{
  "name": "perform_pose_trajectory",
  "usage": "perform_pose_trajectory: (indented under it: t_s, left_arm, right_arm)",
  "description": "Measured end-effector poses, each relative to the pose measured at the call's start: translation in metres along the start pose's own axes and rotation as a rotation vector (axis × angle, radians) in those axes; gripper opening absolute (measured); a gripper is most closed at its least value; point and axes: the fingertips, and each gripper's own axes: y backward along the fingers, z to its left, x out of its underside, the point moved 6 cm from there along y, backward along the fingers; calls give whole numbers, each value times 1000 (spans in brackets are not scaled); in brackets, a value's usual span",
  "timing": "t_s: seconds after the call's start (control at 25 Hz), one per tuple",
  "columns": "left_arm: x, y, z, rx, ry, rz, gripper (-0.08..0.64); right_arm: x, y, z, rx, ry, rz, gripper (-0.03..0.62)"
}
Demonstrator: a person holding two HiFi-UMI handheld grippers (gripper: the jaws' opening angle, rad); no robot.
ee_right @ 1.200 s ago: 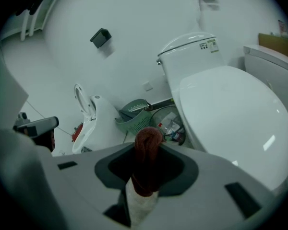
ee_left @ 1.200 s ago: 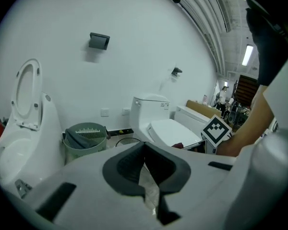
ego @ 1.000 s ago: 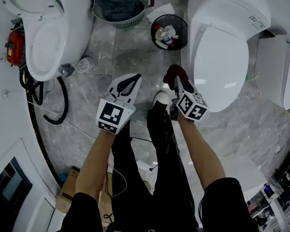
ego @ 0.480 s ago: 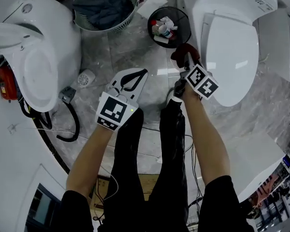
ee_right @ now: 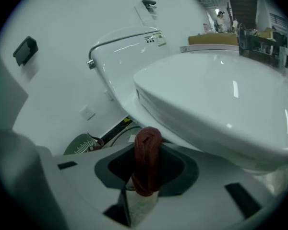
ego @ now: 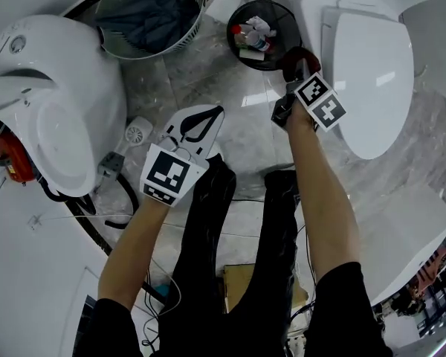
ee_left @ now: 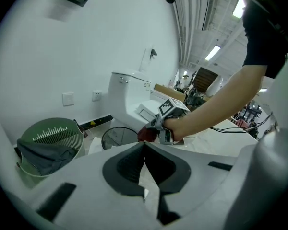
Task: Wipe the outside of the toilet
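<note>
The white toilet (ego: 372,58) stands at the upper right of the head view with its lid down. My right gripper (ego: 296,71) is shut on a dark red cloth (ego: 301,54), just left of the toilet's bowl beside the seat edge. In the right gripper view the cloth (ee_right: 146,159) sticks up between the jaws, close under the lid (ee_right: 221,104), with the tank (ee_right: 125,51) behind. My left gripper (ego: 214,112) hangs over the floor at the centre, shut with nothing in it. From the left gripper view, my right gripper (ee_left: 170,116) shows in front of the toilet (ee_left: 129,95).
A black wire bin (ego: 262,24) with rubbish stands right beside the right gripper. A green basket (ego: 152,13) holds dark cloth at the top. A second white toilet (ego: 52,110) is at the left, with a black hose (ego: 97,222) and a red object (ego: 11,162) near it.
My right gripper has carried the red cloth farther forward along the toilet's left side, up beside the black bin. The left gripper has stayed shut over the floor.
</note>
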Motion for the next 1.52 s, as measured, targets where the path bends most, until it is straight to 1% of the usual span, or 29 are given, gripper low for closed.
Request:
perform_pose_trajectory:
  t_s: [0.24,0.4,0.68,0.92,1.12,1.36,1.52]
  left_arm:
    - [22,-9,-2,30,-6,30,0]
    - [16,-17,-5,75,-20,6,0]
    - [9,-25,-7,73,-44,11,0]
    - [13,-29,-19,80,-47,25,0]
    - [11,-37,-33,90,-58,30,0]
    - [3,-51,-54,116,-80,36,0]
    - [-2,-62,-74,132,-91,36,0]
  right_arm:
    - [12,-9,-5,29,-60,-53,115]
    - [19,-3,-21,65,-78,-65,115]
    - [35,19,-46,93,-140,-65,114]
    - [55,38,-72,127,-211,-55,114]
    - [62,53,-94,132,-202,-42,114]
    - [68,71,-118,111,-166,-14,114]
    - [72,87,-140,109,-172,-6,113]
